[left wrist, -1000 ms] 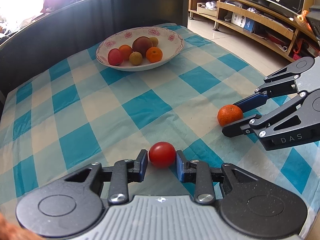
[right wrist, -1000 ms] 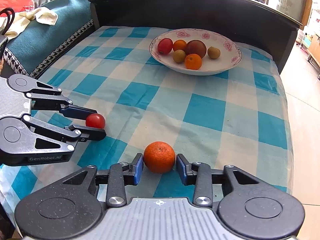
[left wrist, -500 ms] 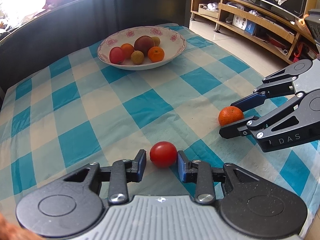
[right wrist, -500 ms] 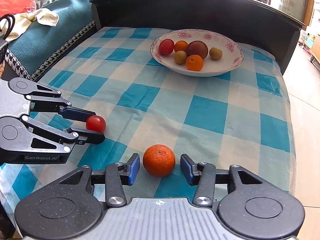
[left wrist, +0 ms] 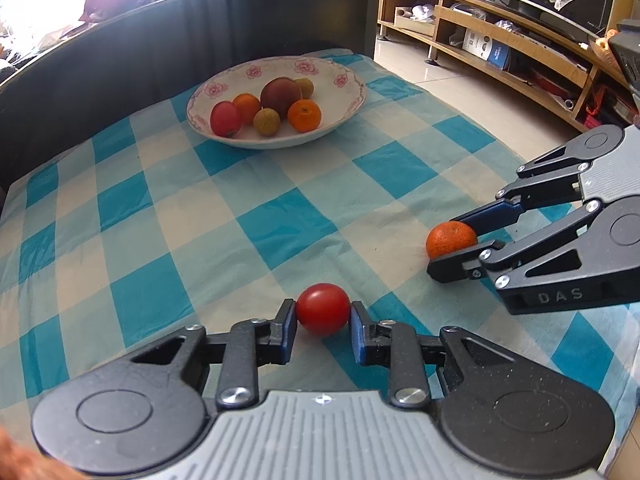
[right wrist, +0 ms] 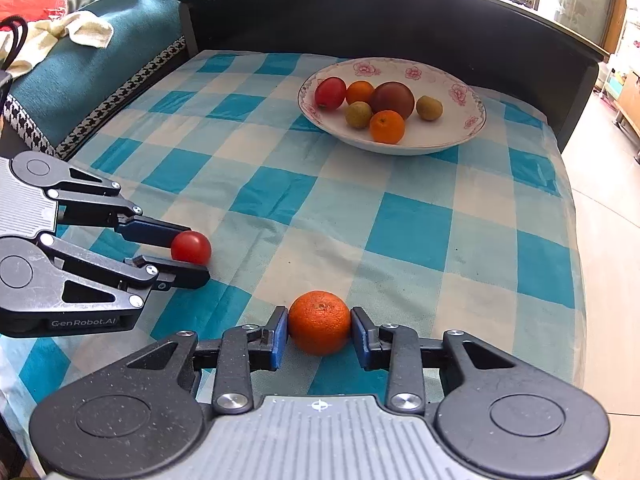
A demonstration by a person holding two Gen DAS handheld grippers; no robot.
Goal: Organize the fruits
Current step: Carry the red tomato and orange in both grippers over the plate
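Note:
My left gripper (left wrist: 323, 316) is shut on a red tomato (left wrist: 323, 309) low over the checked cloth; it also shows in the right wrist view (right wrist: 191, 247). My right gripper (right wrist: 319, 330) is shut on an orange mandarin (right wrist: 319, 322), which also shows in the left wrist view (left wrist: 451, 239). A white flowered bowl (left wrist: 344, 98) at the far side holds several fruits: a tomato, two oranges, a dark plum and small green-yellow fruits. It also shows in the right wrist view (right wrist: 460, 136).
A blue-and-white checked cloth (left wrist: 224, 216) covers the surface. A dark curved headboard (left wrist: 160, 40) stands behind the bowl. The cloth's right edge drops to a tiled floor (right wrist: 608, 240). A teal blanket (right wrist: 80, 64) lies at the left.
Both grippers opened slightly half a second ago, then closed again on their fruits. Both have moved a little toward the bowl.

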